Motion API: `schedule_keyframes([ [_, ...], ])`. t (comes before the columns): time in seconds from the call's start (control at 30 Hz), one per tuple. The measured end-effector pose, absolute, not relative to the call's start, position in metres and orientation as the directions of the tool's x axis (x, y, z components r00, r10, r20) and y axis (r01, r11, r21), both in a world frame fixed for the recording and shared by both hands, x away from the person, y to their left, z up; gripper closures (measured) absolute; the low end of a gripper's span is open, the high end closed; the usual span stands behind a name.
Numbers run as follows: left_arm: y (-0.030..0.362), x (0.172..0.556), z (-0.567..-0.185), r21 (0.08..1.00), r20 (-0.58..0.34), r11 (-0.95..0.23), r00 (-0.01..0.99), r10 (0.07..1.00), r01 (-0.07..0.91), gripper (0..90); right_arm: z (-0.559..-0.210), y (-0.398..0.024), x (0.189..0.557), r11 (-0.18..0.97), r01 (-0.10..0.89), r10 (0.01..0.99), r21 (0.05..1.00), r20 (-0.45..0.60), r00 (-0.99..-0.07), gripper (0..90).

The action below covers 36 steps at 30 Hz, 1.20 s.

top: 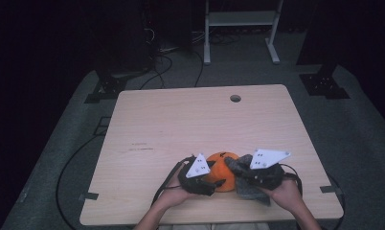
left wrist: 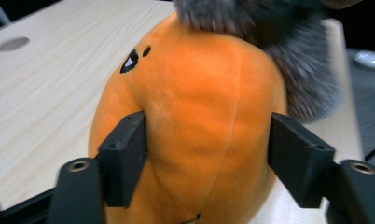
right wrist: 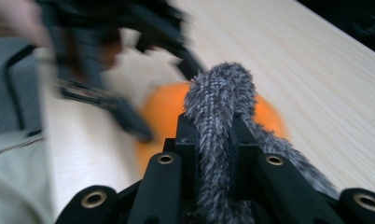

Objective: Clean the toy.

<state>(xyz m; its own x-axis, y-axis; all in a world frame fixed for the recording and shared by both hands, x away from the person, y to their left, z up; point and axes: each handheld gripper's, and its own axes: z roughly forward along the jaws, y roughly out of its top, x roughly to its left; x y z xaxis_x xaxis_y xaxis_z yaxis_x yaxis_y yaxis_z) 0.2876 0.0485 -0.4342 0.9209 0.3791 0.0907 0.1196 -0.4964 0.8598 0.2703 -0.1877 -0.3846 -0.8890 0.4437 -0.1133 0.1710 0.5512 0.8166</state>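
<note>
Orange and soft, the plush toy [left wrist: 195, 116] sits low in the middle of the high view, near the front edge of the wooden table [top: 181, 120]. It has small black marks near its top. In the left gripper view it takes up the middle, and the left gripper [left wrist: 206, 154] has one black jaw on each side of it. Both jaws press into the orange fur, so this gripper is holding the toy.

Just to the right in the high view, the right gripper [top: 241, 167] is squeezed tight on a grey fuzzy cloth [right wrist: 218, 116]. In the right gripper view the grey fuzz sticks up between the two jaws, in the lower middle. Behind it sits the orange toy, and the cloth touches the toy.

Farther back, near the top of the table, is a small round hole [top: 235, 98]. Past the table there are black cables [top: 166, 64] on the floor and a white frame [top: 241, 28].
</note>
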Motion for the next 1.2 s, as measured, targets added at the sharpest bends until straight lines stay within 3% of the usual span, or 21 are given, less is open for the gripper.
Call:
schedule_keyframes([
  [0.13,0.045,0.282,-0.437,0.850,0.124,-0.519,0.927,0.355,0.085,34.4,-0.382,-0.164,0.263,0.598,0.105,0.356,0.795,-0.146,-0.923,77.1],
  [0.3,0.050,0.283,-0.440,0.865,0.103,-0.492,0.927,0.361,0.095,36.5,-0.378,-0.173,0.269,0.580,0.131,0.417,0.804,-0.155,-0.896,77.2],
  [0.37,0.051,0.283,-0.439,0.868,0.092,-0.486,0.931,0.354,0.099,33.1,-0.378,-0.192,0.277,0.564,0.181,0.480,0.806,-0.141,-0.866,77.3],
  [0.4,0.052,0.288,-0.432,0.891,-0.005,-0.423,0.934,0.358,0.166,28.9,-0.380,-0.196,0.279,0.558,0.198,0.481,0.806,-0.119,-0.869,77.3],
  [0.47,0.050,0.292,-0.427,0.898,-0.071,-0.377,0.920,0.387,0.228,21.7,-0.383,-0.199,0.280,0.561,0.212,0.449,0.800,-0.079,-0.890,77.2],
  [0.53,0.044,0.289,-0.431,0.882,-0.001,-0.438,0.929,0.371,0.176,22.9,-0.383,-0.195,0.276,0.553,0.197,0.386,0.810,-0.039,-0.922,77.2],
  [0.6,0.045,0.285,-0.437,0.880,0.019,-0.450,0.936,0.351,0.151,27.5,-0.382,-0.186,0.273,0.595,0.167,0.357,0.786,-0.073,-0.931,77.2],
  [0.73,0.051,0.285,-0.438,0.879,0.037,-0.459,0.940,0.339,0.131,34.7,-0.381,-0.193,0.279,0.578,0.196,0.397,0.792,-0.063,-0.916,77.4],
  [0.87,0.050,0.282,-0.439,0.877,0.061,-0.471,0.948,0.312,0.098,33.4,-0.389,-0.218,0.291,0.572,0.272,0.492,0.774,-0.058,-0.869,77.6],
  [1.03,0.041,0.274,-0.440,0.851,0.161,-0.525,0.955,0.248,-0.007,27.5,-0.382,-0.199,0.279,0.561,0.197,0.339,0.804,-0.006,-0.941,77.4],
  [1.13,0.045,0.274,-0.439,0.844,0.172,-0.536,0.954,0.246,-0.013,29.8,-0.382,-0.189,0.281,0.588,0.179,0.347,0.789,-0.046,-0.937,77.6],
  [1.2,0.048,0.275,-0.439,0.854,0.156,-0.520,0.956,0.249,-0.004,31.6,-0.385,-0.196,0.288,0.568,0.217,0.380,0.794,-0.020,-0.925,77.7],
])
